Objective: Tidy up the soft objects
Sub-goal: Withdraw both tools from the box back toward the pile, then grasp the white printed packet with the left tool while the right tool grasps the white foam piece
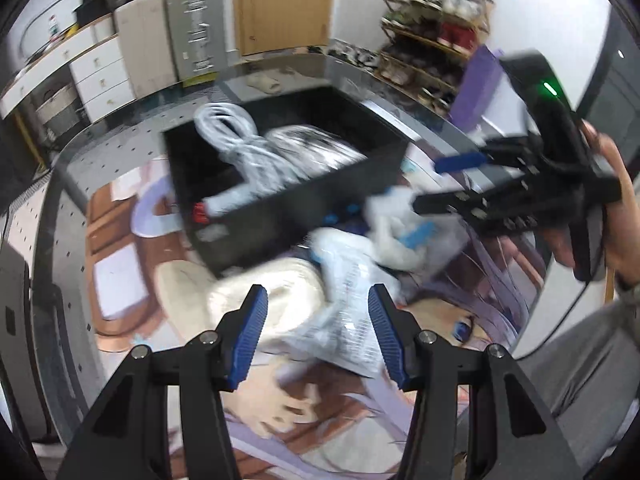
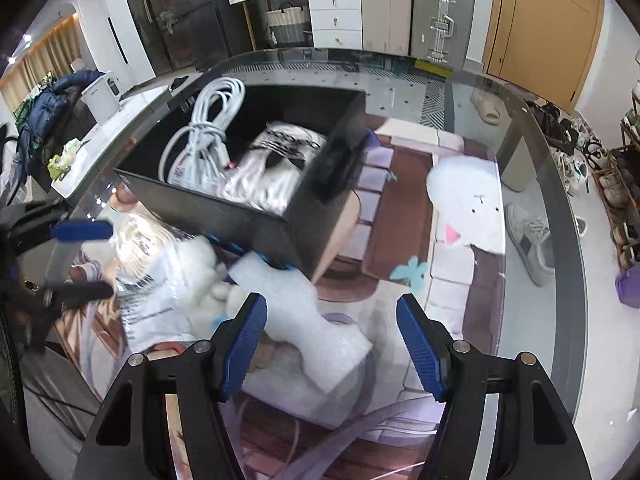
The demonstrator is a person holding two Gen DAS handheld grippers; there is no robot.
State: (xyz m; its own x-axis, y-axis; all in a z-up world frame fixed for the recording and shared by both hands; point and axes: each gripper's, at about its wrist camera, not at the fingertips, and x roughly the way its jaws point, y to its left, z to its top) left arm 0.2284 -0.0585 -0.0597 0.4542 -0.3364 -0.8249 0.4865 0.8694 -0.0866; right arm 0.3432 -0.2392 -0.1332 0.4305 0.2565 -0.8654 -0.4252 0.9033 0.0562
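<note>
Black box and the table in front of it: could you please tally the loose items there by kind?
Coiled white cable, in the black box: 1
Striped fabric bundle, in the box: 1
White plush toy, on the table: 1
White foam piece, on the table: 1
Clear plastic bag, on the table: 1
Total: 5

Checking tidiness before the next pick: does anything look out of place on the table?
Yes. The black box already holds a coiled white cable, but a plastic bag and a white foam sheet lie loose, heaped beside it.
</note>
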